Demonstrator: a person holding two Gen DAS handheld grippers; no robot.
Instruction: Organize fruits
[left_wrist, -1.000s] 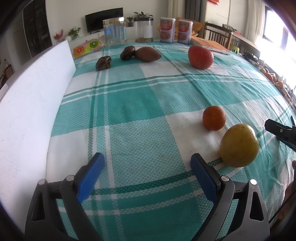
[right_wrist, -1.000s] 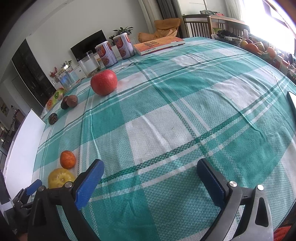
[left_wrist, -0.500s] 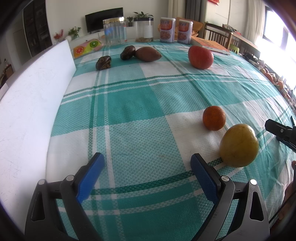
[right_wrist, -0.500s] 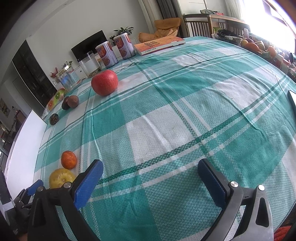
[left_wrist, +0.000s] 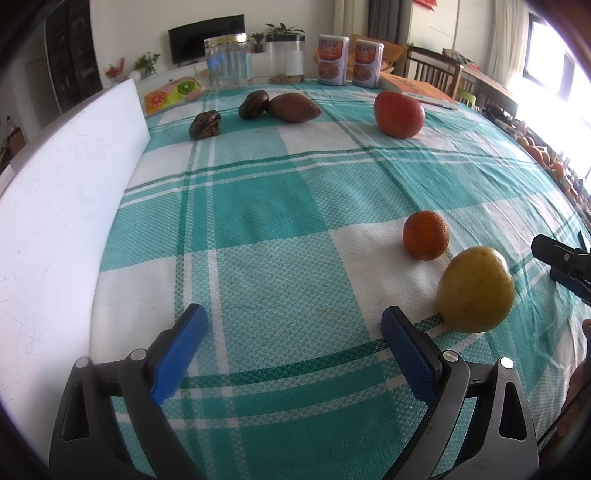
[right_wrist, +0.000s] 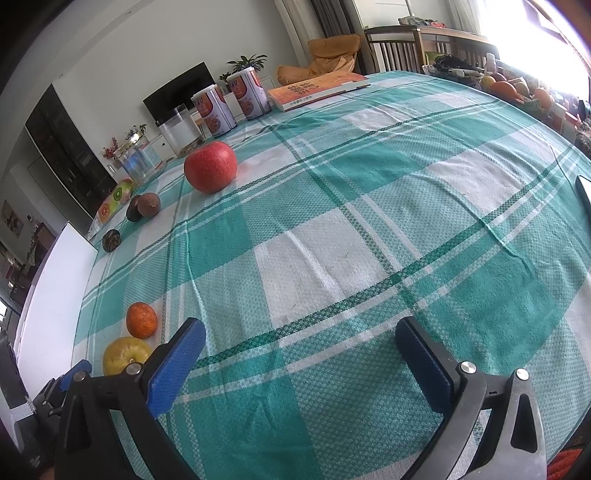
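Note:
Fruits lie on a green checked tablecloth (left_wrist: 280, 206). A yellow fruit (left_wrist: 475, 289) and a small orange (left_wrist: 425, 235) sit right of my left gripper (left_wrist: 293, 339), which is open and empty. A red apple (left_wrist: 399, 114), a brown fruit (left_wrist: 293, 107) and two dark fruits (left_wrist: 253, 104) (left_wrist: 205, 124) lie far off. My right gripper (right_wrist: 301, 354) is open and empty over bare cloth; the apple (right_wrist: 210, 171), orange (right_wrist: 141, 319) and yellow fruit (right_wrist: 125, 353) lie to its left.
A white board (left_wrist: 55, 192) stands along the table's left edge. Two cans (left_wrist: 332, 60), clear jars (left_wrist: 227, 61) and an orange book (left_wrist: 417, 90) stand at the far end. More fruit (right_wrist: 509, 90) sits beyond the table's right side.
The right wrist view has shifted slightly; the fruits sit a little higher and further right in it. The left gripper has not moved.

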